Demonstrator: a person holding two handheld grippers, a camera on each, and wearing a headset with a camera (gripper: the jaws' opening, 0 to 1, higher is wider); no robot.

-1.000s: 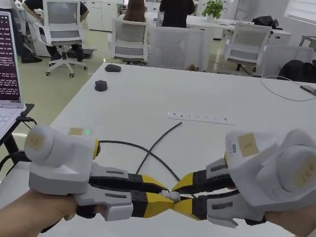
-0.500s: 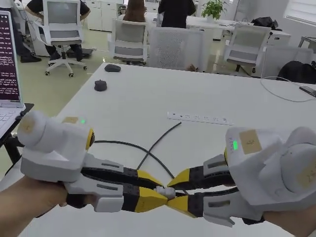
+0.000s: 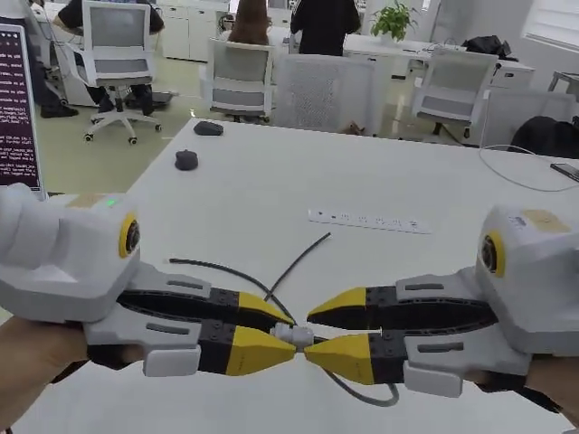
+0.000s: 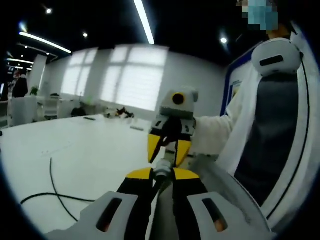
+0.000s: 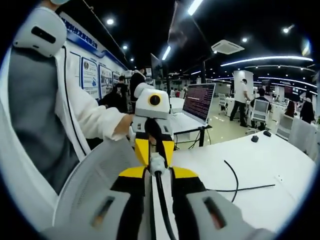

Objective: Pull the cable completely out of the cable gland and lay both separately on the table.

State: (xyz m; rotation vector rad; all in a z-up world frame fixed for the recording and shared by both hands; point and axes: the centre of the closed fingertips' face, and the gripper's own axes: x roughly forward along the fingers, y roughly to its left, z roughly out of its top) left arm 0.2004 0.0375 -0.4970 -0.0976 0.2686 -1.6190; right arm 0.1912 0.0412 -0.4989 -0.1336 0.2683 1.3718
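A small white cable gland (image 3: 293, 336) hangs above the table's near edge, between the two yellow-tipped grippers, which meet tip to tip. My left gripper (image 3: 286, 333) comes in from the left and is shut on the gland (image 4: 162, 167). My right gripper (image 3: 314, 331) comes in from the right, shut on the black cable (image 5: 161, 210) just behind the gland (image 5: 156, 162). The cable (image 3: 298, 258) trails back across the white table (image 3: 271, 190), and a loop of it hangs under the right gripper. Each gripper view faces the other gripper: the right gripper (image 4: 168, 145) and the left gripper (image 5: 154, 145).
A white power strip (image 3: 366, 220) lies mid-table. Two dark mice (image 3: 185, 159) sit at the far left edge. A laptop screen (image 3: 18, 117) stands off the left side. Office chairs (image 3: 240, 72) and people are behind the table.
Both grippers have swung outward and now lie level, in line, tip to tip. The gland sits a little higher in view. A loop of cable now shows under the right gripper.
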